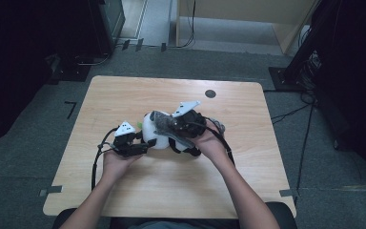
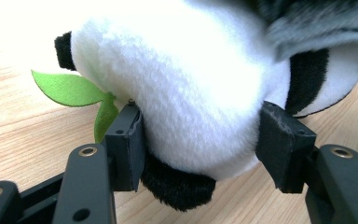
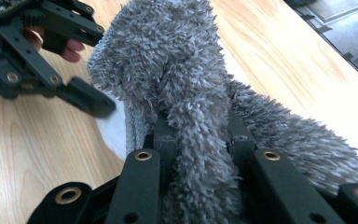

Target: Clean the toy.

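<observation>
A black-and-white panda plush [image 1: 150, 135] lies on the wooden table [image 1: 171, 191], a green felt leaf [image 2: 67, 87] sticking out by its head. My left gripper [image 2: 205, 144] is shut on the panda's white body, its pads [image 2: 129, 140] pressing into the fur on both sides. A grey fuzzy cloth [image 3: 177, 70] drapes over the top of the panda. My right gripper [image 3: 200, 140] is shut on a fold of that cloth, which bunches up between the jaws. In the high view the left gripper [image 1: 145, 145] comes in from the left and the right gripper [image 1: 167, 125] from the right.
A small dark round spot [image 1: 210, 93] sits near the table's far edge. Cables [image 1: 95, 162] trail from both grippers across the tabletop. Dark equipment stands [image 1: 295, 62] and floor cables surround the table on grey carpet.
</observation>
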`<state>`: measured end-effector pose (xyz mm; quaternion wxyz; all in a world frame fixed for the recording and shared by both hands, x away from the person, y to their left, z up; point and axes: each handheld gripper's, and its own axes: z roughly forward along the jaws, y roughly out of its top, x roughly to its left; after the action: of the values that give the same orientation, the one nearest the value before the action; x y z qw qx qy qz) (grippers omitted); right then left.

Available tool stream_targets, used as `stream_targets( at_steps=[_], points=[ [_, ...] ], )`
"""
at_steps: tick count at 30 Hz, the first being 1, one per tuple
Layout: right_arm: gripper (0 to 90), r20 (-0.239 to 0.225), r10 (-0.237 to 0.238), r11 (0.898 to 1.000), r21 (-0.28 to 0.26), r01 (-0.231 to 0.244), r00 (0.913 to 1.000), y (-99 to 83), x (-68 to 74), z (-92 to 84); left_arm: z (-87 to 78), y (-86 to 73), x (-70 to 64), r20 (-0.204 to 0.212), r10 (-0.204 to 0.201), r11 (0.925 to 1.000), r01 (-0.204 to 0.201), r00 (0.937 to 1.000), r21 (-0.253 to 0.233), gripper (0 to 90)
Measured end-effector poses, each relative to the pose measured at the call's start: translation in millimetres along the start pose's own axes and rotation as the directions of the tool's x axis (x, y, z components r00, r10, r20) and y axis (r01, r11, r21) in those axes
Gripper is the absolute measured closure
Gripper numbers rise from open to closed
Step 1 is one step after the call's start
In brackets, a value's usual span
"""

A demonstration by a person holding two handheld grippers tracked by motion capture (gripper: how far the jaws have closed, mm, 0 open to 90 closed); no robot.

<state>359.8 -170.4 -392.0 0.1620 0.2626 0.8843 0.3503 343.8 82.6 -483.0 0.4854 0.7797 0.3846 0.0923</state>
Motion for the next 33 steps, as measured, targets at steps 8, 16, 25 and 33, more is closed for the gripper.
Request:
stream_targets(
  at_steps=[8,16,25,33],
  points=[
    [73.0,0.044,0.030,0.999,-0.037,-0.029,0.9986,-28.8,-13.2,-31.6,-0.4,-0.1,0.3,0.003,0.002,1.0000,-0.002,1.0000,0.004,39.5],
    [74.2,0.048,0.104,0.993,-0.063,-0.101,0.9934,-58.1,-23.9,-48.2,-0.3,0.2,-0.4,-0.002,-0.001,1.0000,0.001,1.0000,0.002,39.3],
    [74.1,0.050,0.078,0.994,-0.083,-0.074,0.9957,-43.4,-14.8,-51.3,-1.0,-0.4,-1.1,-0.006,0.001,1.0000,-0.001,1.0000,0.001,39.2],
    [74.1,0.001,-0.003,0.996,-0.088,0.003,1.0000,-7.3,5.3,-31.8,-1.9,-3.1,-7.1,-0.024,0.000,0.9999,-0.001,0.9997,-0.016,39.3]
  ],
)
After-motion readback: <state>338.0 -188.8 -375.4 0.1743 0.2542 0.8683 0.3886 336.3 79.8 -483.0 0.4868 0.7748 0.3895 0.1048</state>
